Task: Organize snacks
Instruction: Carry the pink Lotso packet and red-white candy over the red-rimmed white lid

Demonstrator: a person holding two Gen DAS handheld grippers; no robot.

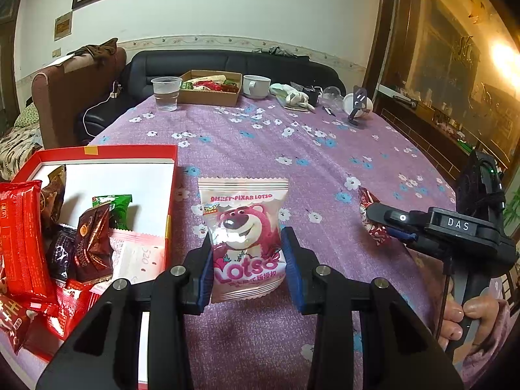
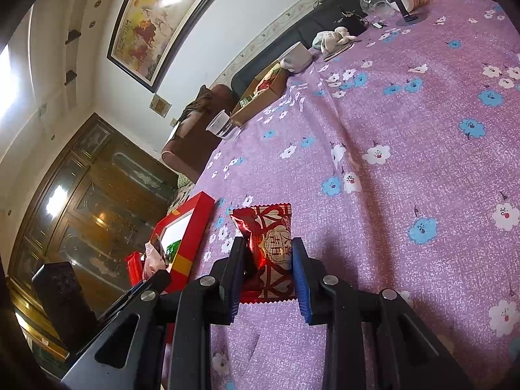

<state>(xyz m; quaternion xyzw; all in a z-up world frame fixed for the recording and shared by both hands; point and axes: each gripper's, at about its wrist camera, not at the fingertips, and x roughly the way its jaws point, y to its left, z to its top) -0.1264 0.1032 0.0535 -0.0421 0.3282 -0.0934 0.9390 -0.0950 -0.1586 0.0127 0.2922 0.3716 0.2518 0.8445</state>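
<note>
My left gripper (image 1: 248, 243) is shut on a pink Lotso bear snack packet (image 1: 244, 237), held upright just above the purple tablecloth, right of the red box (image 1: 172, 175). The red box holds several snacks: a red packet (image 1: 19, 237), a brown packet (image 1: 94, 243), a green packet (image 1: 113, 208). My right gripper (image 2: 268, 253) is shut on a red and white snack packet (image 2: 269, 243); it shows in the left wrist view (image 1: 370, 217) at the right. The red box (image 2: 191, 237) lies left of it.
At the table's far side stand a plastic cup of water (image 1: 166, 92), a cardboard box of snacks (image 1: 211, 89), a white mug (image 1: 256, 86), a cloth (image 1: 292, 94) and a phone stand (image 1: 357, 104). A dark sofa sits behind.
</note>
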